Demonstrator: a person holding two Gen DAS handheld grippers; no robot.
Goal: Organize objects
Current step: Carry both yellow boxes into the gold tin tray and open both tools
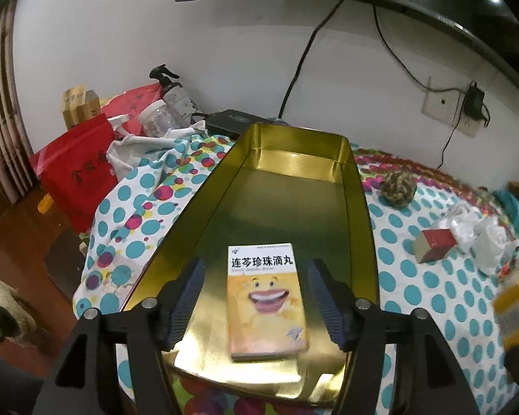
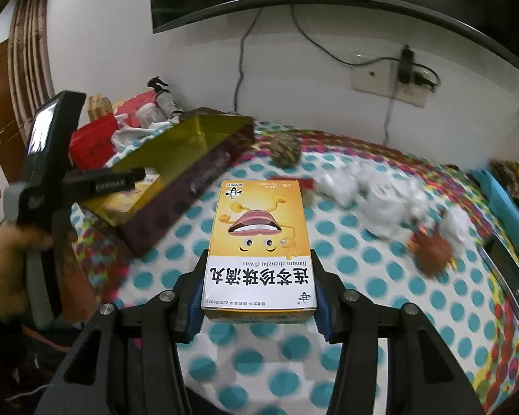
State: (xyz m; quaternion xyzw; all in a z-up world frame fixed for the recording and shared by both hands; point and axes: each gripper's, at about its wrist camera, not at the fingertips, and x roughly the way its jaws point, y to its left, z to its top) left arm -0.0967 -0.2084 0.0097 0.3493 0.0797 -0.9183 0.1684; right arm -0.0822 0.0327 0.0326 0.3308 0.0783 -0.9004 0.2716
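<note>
A long gold tin lies open on the polka-dot cloth. Flat on its floor lies a yellow medicine box with a smiling mouth printed on it. My left gripper is open, its pads on either side of that box and apart from it. My right gripper is shut on a second yellow medicine box, held above the cloth to the right of the tin. A hand at the left edge of the right wrist view holds the left gripper's handle.
On the cloth to the right of the tin are a rope ball, a small red box, crumpled plastic bags and a brown spiky object. A red bag and bottles crowd the back left. A dog stands on the floor.
</note>
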